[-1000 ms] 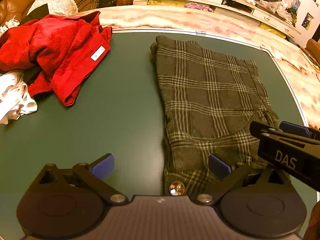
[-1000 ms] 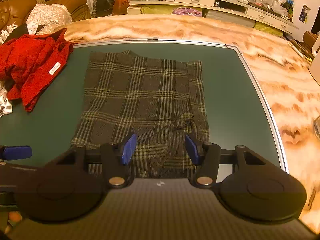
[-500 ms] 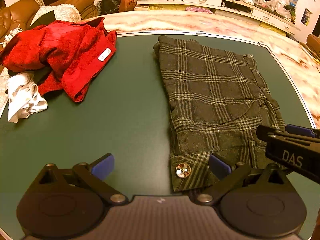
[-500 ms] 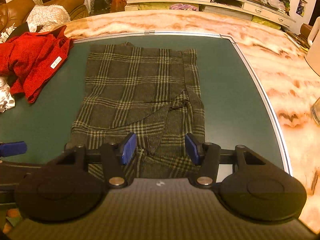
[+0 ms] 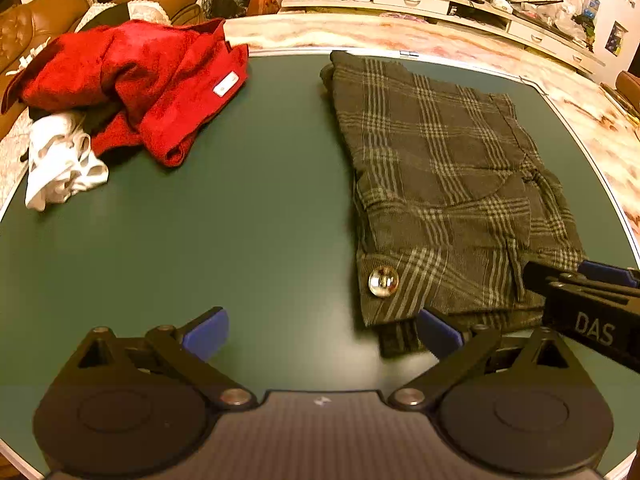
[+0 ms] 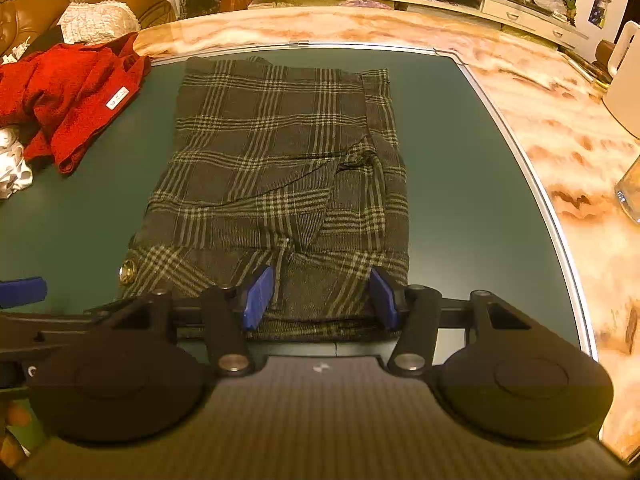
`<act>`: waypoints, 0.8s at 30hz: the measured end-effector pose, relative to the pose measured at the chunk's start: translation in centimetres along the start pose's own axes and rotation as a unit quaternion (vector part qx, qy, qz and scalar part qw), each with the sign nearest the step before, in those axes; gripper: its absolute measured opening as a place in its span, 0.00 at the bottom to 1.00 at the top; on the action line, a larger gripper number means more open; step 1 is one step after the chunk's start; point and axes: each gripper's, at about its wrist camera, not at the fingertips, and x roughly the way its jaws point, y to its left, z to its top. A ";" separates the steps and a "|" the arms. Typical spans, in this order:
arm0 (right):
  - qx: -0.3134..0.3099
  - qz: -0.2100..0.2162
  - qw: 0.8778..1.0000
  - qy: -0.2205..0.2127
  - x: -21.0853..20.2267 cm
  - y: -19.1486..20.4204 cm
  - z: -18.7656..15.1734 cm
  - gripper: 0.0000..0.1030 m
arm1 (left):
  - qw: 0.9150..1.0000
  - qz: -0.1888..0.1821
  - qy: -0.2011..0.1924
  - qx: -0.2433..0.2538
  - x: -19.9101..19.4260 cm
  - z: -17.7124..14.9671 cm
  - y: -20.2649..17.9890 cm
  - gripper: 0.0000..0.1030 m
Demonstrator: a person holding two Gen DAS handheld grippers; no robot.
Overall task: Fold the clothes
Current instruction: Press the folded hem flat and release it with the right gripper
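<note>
Button (image 5: 383, 280) sharp only in left view; left hand-held gripper (image 5: 322, 334) and right hand-held gripper (image 6: 320, 294) both released, straddling plaid garment (image 6: 280, 168) hem.

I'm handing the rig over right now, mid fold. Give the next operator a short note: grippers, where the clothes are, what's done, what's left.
Left gripper: open, holding nothing, at the plaid garment's near-left corner by its metal button.
Right gripper: open over the near hem, not clamped.
Plaid garment lies partly folded on the green table.
Red garment and white cloth sit unfolded at far left.
Left: finish plaid, then the pile.
</note>
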 end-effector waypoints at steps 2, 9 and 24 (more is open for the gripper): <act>-0.002 -0.003 1.000 -0.005 -0.3 0.1 -0.4 0.60 | 1.000 0.001 -0.004 -0.002 -0.1 -0.5 0.1 1.00; -0.007 -0.006 1.000 -0.007 -0.9 0.4 -1.5 0.60 | 1.000 0.000 0.002 -0.006 0.0 -1.9 0.3 1.00; -0.008 -0.010 1.000 -0.006 -1.9 0.7 -3.1 0.60 | 1.000 -0.003 0.001 -0.001 -0.7 -4.2 0.1 1.00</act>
